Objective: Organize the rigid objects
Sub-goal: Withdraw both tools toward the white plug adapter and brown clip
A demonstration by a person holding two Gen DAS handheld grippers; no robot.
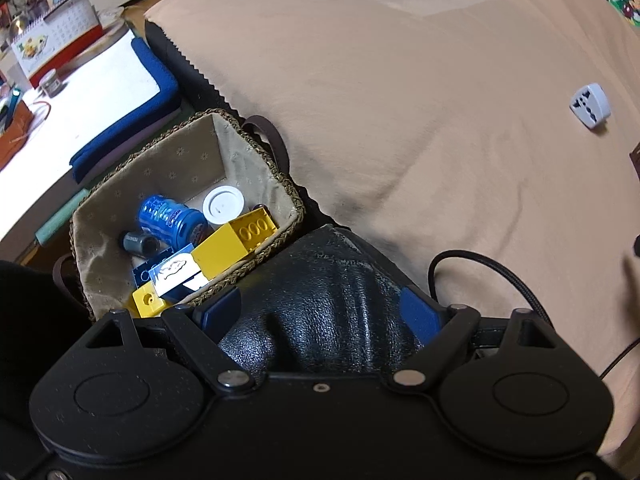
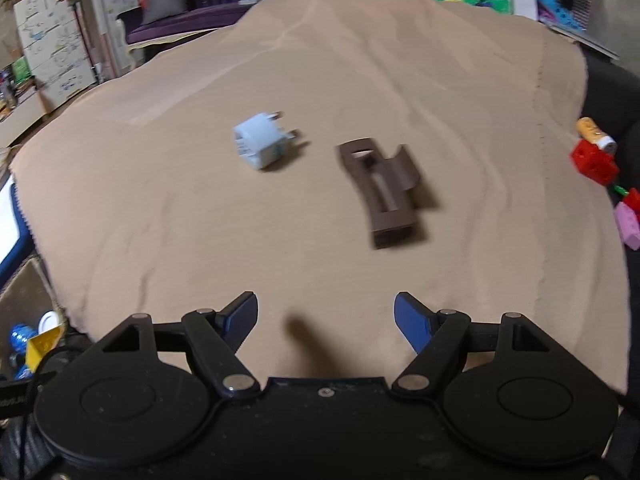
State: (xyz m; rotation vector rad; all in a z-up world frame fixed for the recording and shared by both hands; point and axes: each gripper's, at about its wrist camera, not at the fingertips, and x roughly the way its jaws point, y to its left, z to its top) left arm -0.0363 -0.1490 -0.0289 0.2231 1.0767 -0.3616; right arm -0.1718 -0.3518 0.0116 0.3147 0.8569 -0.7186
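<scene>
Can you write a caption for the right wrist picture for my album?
Open right tool hovers over a tan blanket, facing a white plug adapter and a brown plastic piece.

One woven basket [image 1: 256, 168] at centre left of the left wrist view, holding: one blue can [image 1: 172, 218], one white round lid [image 1: 223, 204], one small grey cylinder [image 1: 138, 242], two yellow blocks [image 1: 236, 240] [image 1: 148, 300], one blue-and-white printed block [image 1: 176, 274]. On the peach blanket [image 2: 320, 80], mid-frame in the right wrist view: one white plug adapter [image 2: 260, 146], one brown plastic clip [image 2: 386, 190]. Two hand-held grippers, one per view.
</scene>
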